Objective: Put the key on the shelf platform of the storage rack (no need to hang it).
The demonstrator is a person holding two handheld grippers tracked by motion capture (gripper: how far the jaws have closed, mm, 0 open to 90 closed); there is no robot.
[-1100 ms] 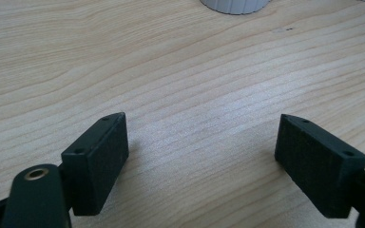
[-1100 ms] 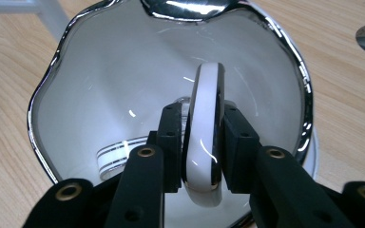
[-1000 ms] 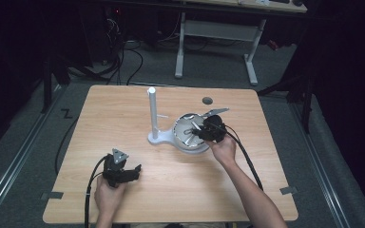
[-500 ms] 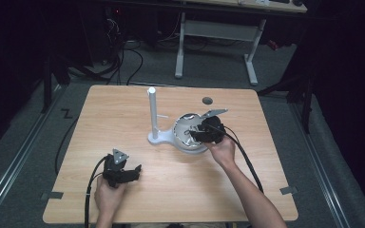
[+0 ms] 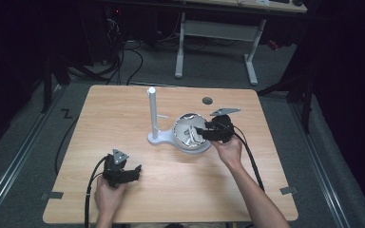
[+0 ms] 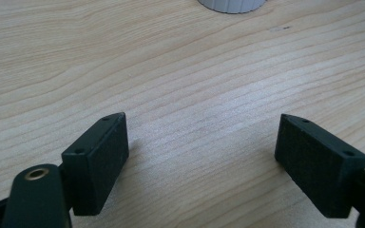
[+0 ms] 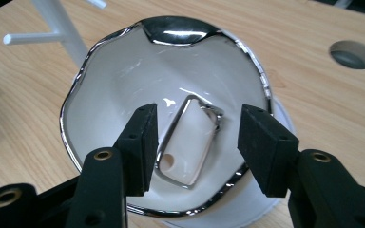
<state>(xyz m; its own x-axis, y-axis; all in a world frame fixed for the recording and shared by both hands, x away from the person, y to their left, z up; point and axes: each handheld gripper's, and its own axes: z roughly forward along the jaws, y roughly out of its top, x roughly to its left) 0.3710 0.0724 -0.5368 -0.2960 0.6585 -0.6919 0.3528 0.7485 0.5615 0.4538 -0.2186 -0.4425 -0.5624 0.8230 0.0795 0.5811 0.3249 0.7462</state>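
A white cup [image 5: 188, 134] with a silver rim rests on the base of a white peg stand [image 5: 152, 114] at mid table. My right gripper [image 5: 201, 133] is at the cup's right side. In the right gripper view the cup [image 7: 123, 85] has its silver-edged handle [image 7: 186, 142] between the two jaws of my right gripper [image 7: 197, 142]. Those jaws have just been opening, and the pads stand clear of the handle on both sides. My left gripper [image 5: 132, 171] rests on the table at the near left, open, with bare wood between the jaws of that gripper [image 6: 202, 156].
A round cable hole [image 5: 207, 100] sits in the tabletop behind the cup. The stand has a short side peg [image 7: 28, 37]. Cables trail from both grippers toward the near edge. The floor around the table [image 5: 123, 109] is dark, with desk legs beyond it.
The right gripper's jaws have spread apart and let go of the cup's handle. The cup stays on the stand's base. The left gripper has not moved.
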